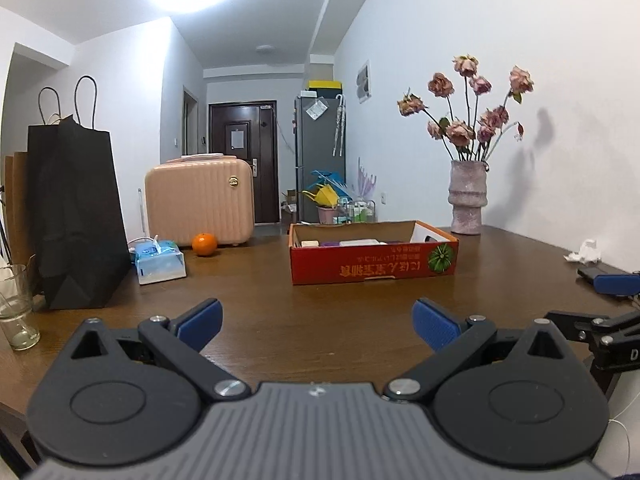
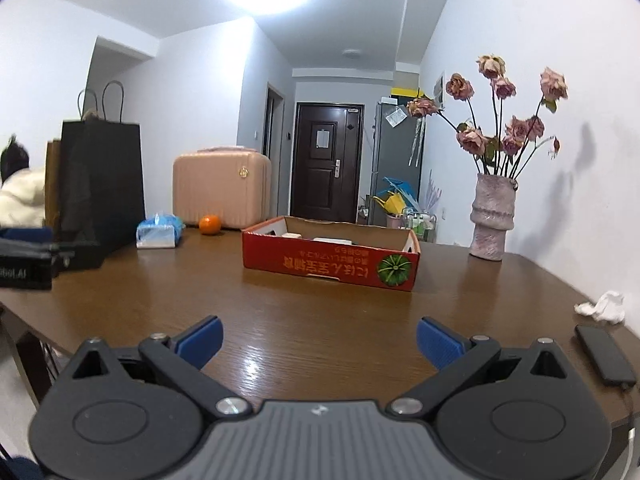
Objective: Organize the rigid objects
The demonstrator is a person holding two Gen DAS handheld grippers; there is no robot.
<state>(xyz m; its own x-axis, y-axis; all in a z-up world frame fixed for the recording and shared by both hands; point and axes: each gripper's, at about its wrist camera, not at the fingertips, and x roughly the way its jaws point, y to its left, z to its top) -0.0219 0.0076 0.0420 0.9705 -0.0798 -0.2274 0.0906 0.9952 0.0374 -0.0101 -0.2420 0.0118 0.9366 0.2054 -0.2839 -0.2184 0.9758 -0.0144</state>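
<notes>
A shallow red cardboard box point(image 1: 374, 266) point(image 2: 328, 264) sits in the middle of the brown table point(image 1: 280, 308) point(image 2: 300, 320), with several flat pale and purple items lying inside. My left gripper point(image 1: 318, 324) hovers open over the near table, nothing between its blue pads. My right gripper point(image 2: 319, 342) is open as well, empty, well short of the box. The right gripper's body shows at the right edge of the left wrist view point(image 1: 612, 284). The left gripper's body shows at the left edge of the right wrist view point(image 2: 28, 256).
An orange point(image 1: 204, 244) point(image 2: 209, 225), a tissue pack point(image 1: 159, 262) point(image 2: 158, 233), a pink case point(image 1: 200, 200) and black paper bags point(image 1: 76, 216) stand at the back left. A glass point(image 1: 16, 308) stands near the left edge. A vase of dried roses point(image 1: 468, 200) point(image 2: 492, 216), crumpled tissue point(image 2: 604, 306) and a phone point(image 2: 604, 354) lie right.
</notes>
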